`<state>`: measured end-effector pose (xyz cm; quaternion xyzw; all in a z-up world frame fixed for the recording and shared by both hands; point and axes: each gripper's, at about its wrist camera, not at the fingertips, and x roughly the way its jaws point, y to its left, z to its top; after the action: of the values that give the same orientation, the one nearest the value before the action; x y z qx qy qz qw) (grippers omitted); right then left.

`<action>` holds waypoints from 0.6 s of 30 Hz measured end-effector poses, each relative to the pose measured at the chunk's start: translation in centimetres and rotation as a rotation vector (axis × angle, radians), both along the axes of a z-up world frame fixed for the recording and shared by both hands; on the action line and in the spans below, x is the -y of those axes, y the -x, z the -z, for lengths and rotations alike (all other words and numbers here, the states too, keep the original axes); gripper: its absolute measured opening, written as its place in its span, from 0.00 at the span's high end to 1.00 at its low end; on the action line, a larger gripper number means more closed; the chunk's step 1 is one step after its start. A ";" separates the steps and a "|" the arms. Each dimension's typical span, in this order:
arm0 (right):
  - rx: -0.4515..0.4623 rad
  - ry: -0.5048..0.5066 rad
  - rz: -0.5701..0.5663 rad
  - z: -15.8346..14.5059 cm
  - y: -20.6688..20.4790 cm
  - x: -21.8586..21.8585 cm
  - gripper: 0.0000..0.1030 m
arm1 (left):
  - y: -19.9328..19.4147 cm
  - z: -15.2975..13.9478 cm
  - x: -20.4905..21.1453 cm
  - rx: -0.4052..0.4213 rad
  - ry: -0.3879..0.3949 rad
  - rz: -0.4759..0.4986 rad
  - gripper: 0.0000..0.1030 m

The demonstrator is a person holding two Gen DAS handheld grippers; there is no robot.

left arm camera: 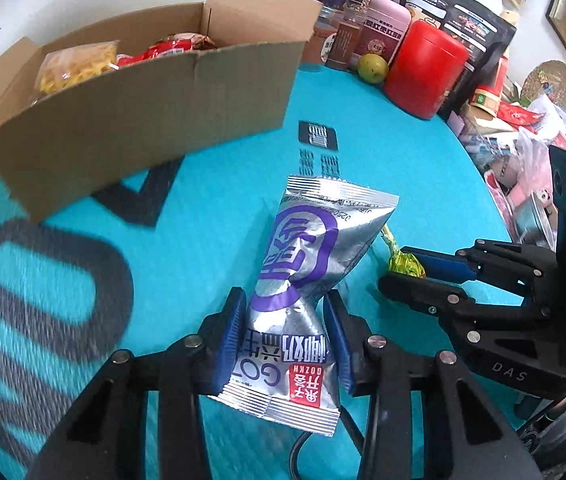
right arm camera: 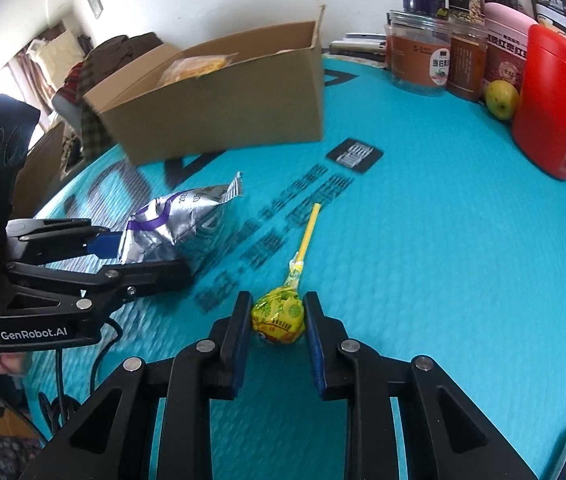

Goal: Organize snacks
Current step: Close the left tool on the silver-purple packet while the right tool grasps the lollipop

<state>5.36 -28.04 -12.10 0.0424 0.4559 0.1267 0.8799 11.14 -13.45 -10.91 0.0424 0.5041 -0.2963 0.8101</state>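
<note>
Silver snack pouch | tabletop, 5 o'clock of cardboard box | left gripper fingers clenched on pouch; right gripper clamps lollipop | risk: slick foil slipping, lollipop pivoting during transfer.

Silver snack packet with purple emblem and red label; lollipop wrapped in yellow-green print on a yellow stick. Turquoise table cover with black lettering; plain brown cardboard box.
</note>
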 end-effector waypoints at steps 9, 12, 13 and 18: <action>-0.011 -0.003 -0.013 0.0 3.7 -0.4 0.75 | 3.7 0.0 -0.8 -0.007 -0.011 -0.032 0.61; -0.013 0.003 -0.012 -0.1 4.7 -0.4 0.75 | 4.8 0.1 -1.0 -0.018 -0.009 -0.026 0.61; -0.016 0.006 -0.013 0.0 5.0 -0.5 0.75 | 5.3 0.1 -0.9 -0.021 -0.011 -0.016 0.61; -0.019 0.027 -0.021 -0.1 6.3 -0.8 0.75 | 6.6 0.1 -0.5 0.013 -0.038 0.022 0.61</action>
<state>-0.98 -27.28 -12.04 0.0270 0.4663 0.1292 0.8747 4.59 -12.95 -10.97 0.0653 0.5040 -0.2954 0.8090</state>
